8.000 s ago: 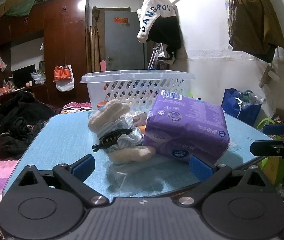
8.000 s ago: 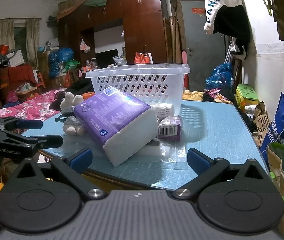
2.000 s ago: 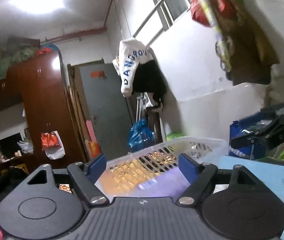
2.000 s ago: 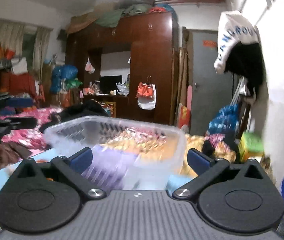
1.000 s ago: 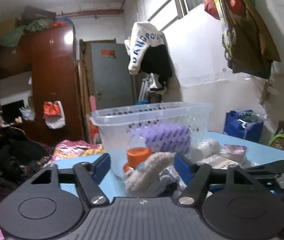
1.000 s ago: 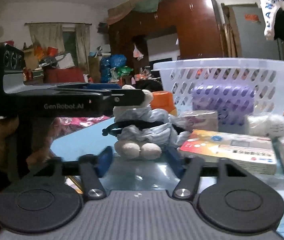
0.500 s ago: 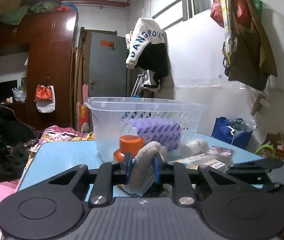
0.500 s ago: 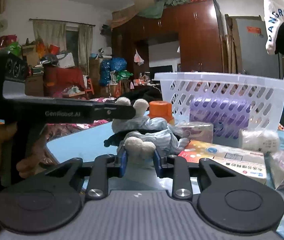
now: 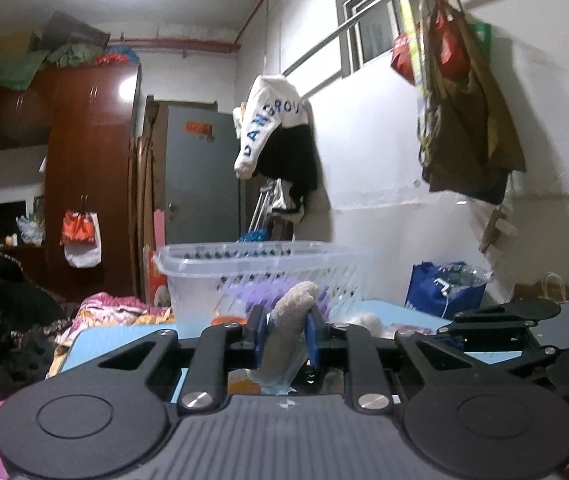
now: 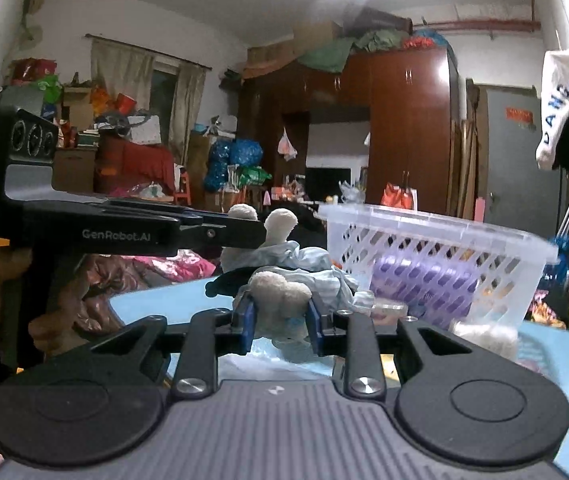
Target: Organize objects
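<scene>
Both grippers hold one plush toy in a light-blue cloth. My left gripper (image 9: 284, 338) is shut on a beige limb of the plush toy (image 9: 290, 320). My right gripper (image 10: 278, 318) is shut on the toy's beige feet (image 10: 280, 286). The toy hangs above the blue table (image 10: 156, 300). The left gripper also shows in the right wrist view (image 10: 244, 234), at the toy's upper end. Behind stands a clear white basket (image 10: 436, 256) with a purple tissue pack (image 10: 424, 280) inside; the basket also shows in the left wrist view (image 9: 252, 260).
An orange-lidded jar (image 9: 224, 320) and a white fluffy item (image 10: 484, 336) lie on the table by the basket. A blue bag (image 9: 440, 292) stands at the right wall. Dark clothes (image 9: 0, 332) are piled left of the table.
Both grippers closed on the plush toy half a second ago. They have since raised it off the table and both views tilt upward.
</scene>
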`<state>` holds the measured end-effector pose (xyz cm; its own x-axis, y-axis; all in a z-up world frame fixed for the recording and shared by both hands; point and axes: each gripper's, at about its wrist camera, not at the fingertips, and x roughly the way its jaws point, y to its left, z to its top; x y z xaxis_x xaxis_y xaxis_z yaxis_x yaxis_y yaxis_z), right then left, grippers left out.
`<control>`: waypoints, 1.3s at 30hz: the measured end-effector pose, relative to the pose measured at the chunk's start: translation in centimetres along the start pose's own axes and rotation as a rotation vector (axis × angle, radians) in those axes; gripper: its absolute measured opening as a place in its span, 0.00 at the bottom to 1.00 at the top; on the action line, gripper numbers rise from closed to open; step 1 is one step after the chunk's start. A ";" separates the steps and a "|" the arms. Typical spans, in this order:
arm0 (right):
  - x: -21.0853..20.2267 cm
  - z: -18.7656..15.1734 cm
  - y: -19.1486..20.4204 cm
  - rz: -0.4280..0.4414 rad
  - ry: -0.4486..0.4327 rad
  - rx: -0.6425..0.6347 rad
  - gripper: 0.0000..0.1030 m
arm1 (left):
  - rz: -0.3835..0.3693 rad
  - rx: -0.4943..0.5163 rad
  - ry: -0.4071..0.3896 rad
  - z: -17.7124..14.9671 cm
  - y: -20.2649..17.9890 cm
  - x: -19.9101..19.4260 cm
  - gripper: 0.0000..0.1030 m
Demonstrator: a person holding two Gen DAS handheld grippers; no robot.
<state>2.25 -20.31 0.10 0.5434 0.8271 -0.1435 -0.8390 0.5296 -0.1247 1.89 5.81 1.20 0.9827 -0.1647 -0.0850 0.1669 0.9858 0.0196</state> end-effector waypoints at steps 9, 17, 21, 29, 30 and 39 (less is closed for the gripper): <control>0.1 0.9 -1.1 -0.021 -0.015 -0.041 0.29 | -0.030 0.001 -0.039 1.2 -0.6 0.3 0.23; 1.1 6.1 -5.6 -0.086 -0.062 -0.155 0.29 | -0.071 0.002 -0.113 6.7 -0.7 5.1 0.23; 3.4 8.1 -8.6 -0.114 -0.022 -0.200 0.29 | -0.074 -0.015 -0.100 9.3 -0.5 9.5 0.23; 10.9 8.6 -14.1 -0.166 0.131 -0.167 0.29 | -0.020 -0.040 0.071 11.1 0.6 21.0 0.23; 11.7 8.3 -14.3 -0.171 0.150 -0.161 0.29 | -0.007 -0.046 0.098 11.0 0.9 22.1 0.22; 13.6 7.1 -14.1 -0.209 0.181 -0.140 0.54 | 0.078 0.014 0.178 9.5 1.3 24.7 0.32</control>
<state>21.27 -15.24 6.89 0.7105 0.6493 -0.2713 -0.7033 0.6434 -0.3022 27.14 2.76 8.62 0.9632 -0.0777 -0.2572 0.0926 0.9946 0.0465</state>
